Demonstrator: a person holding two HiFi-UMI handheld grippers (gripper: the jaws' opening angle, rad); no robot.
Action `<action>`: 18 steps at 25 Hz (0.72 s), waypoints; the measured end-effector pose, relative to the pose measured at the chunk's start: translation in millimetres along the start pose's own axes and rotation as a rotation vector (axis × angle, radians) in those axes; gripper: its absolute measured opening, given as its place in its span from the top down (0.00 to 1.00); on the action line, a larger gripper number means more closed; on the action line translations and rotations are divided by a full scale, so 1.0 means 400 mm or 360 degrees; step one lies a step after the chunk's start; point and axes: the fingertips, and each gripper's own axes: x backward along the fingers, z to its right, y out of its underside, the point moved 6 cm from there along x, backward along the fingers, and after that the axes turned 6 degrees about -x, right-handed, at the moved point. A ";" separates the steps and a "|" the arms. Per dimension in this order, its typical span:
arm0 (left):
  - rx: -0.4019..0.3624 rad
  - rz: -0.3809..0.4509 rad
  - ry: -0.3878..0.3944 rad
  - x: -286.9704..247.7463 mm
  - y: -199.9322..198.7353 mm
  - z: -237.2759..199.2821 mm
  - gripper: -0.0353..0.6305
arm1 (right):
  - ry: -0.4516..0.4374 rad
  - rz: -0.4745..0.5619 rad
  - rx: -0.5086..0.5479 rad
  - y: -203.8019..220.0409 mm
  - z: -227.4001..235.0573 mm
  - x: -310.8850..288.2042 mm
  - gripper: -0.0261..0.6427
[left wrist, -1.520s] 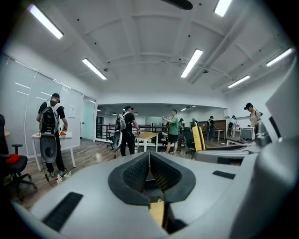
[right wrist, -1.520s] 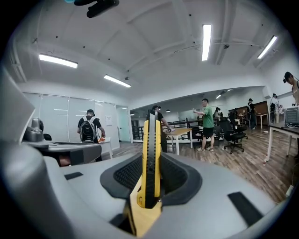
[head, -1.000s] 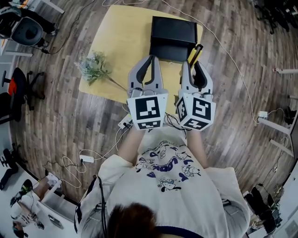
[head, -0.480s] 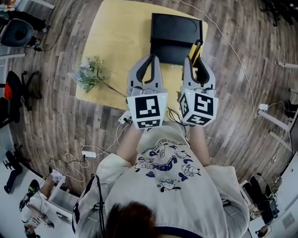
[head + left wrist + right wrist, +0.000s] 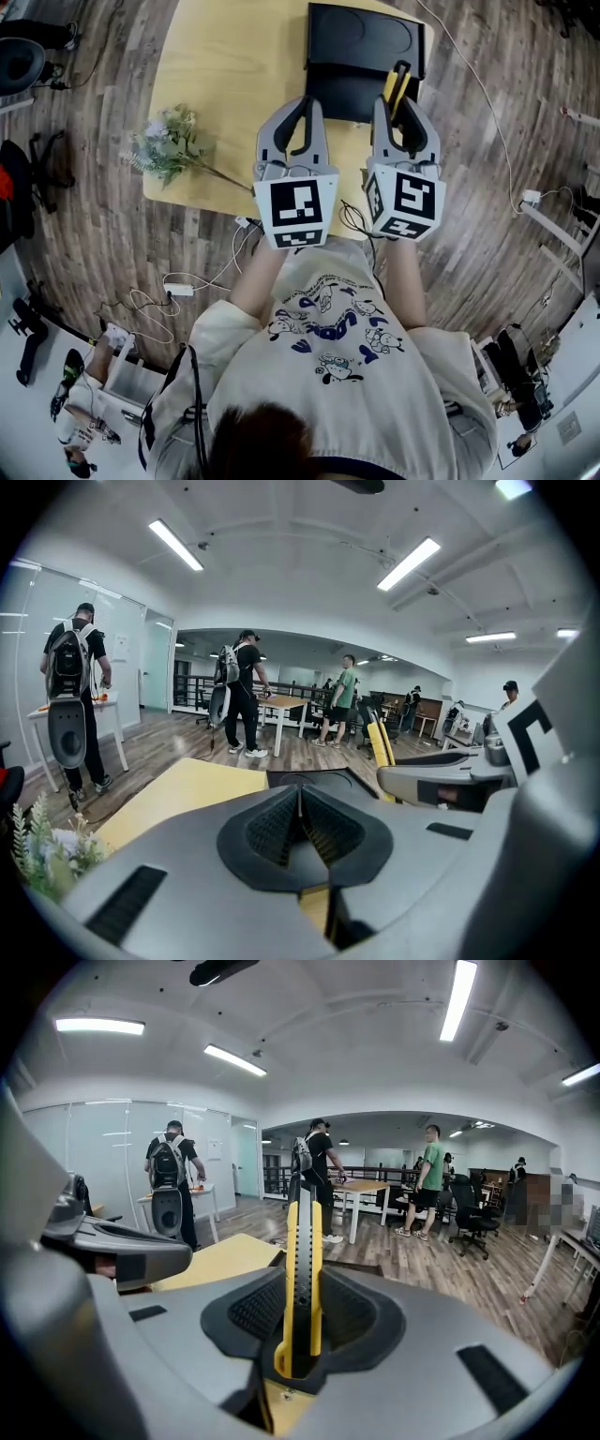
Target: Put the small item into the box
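Now the right gripper (image 5: 401, 101) clamps a yellow knife (image 5: 397, 82). The left gripper (image 5: 302, 103) has its jaws pressed together, empty. A black box (image 5: 361, 42) lies just ahead.

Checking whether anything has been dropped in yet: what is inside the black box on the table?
The black box shows only a dark, bare interior. Part of its near side is covered by the right gripper, which is shut on the yellow utility knife.
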 end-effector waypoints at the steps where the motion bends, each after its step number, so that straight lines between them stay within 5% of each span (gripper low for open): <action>1: 0.0004 -0.0010 0.0003 -0.013 0.013 -0.011 0.91 | -0.0004 -0.0009 0.0016 0.011 -0.005 -0.019 0.77; 9: 0.0044 -0.0120 0.0024 -0.075 0.136 -0.081 0.91 | -0.0062 -0.0170 0.0205 0.127 -0.034 -0.145 0.77; 18: 0.0053 -0.0168 0.0044 -0.084 0.137 -0.062 0.91 | -0.0290 -0.0378 0.0518 0.149 -0.012 -0.179 0.77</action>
